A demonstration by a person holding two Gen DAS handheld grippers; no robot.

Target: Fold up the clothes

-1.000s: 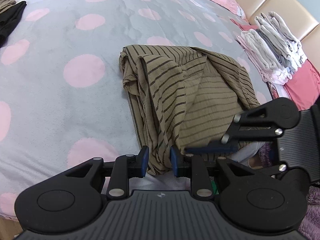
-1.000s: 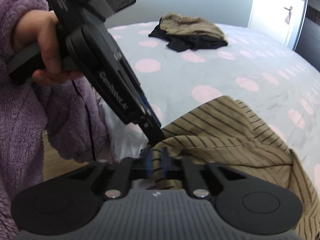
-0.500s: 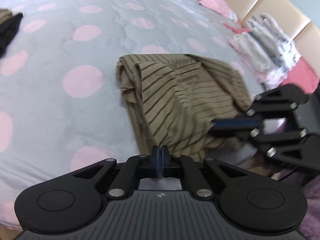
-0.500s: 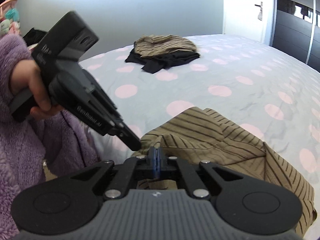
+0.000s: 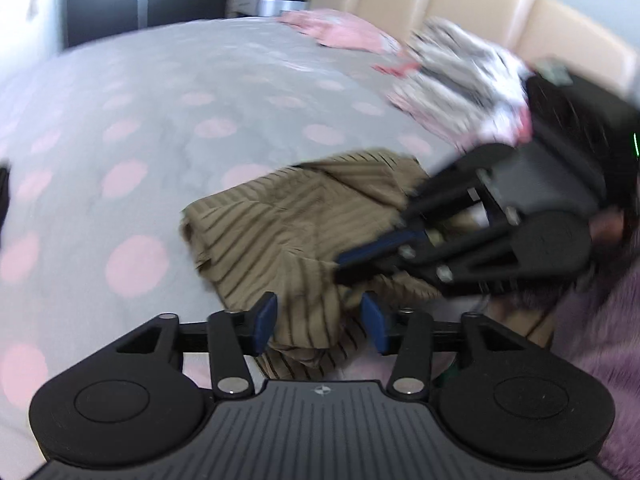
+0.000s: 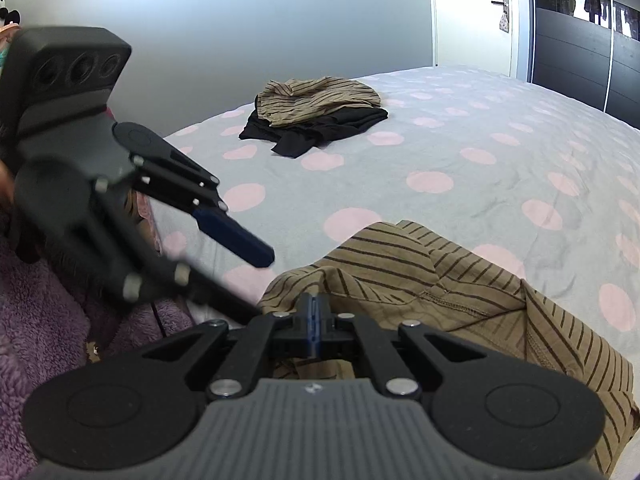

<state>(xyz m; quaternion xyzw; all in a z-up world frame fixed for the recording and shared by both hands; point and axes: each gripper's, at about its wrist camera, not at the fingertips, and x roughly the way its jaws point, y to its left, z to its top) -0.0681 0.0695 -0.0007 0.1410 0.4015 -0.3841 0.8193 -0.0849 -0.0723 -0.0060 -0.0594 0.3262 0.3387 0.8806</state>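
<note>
Two tongs meet the striped garment (image 6: 460, 292): right tongs (image 6: 314, 322) pinch its edge, left tongs (image 5: 320, 322) opening around a fold.

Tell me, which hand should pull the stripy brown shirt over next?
Probably the right. The right gripper has its jaws shut on the near edge of the shirt. The left gripper is opening its jaws, with cloth loose between them, not pinched.

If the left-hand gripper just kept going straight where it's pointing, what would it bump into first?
Most likely the brown striped garment: a fold of it already sits between the opening jaws of the left gripper, pads clear of it. The dotted bedspread lies underneath.
</note>
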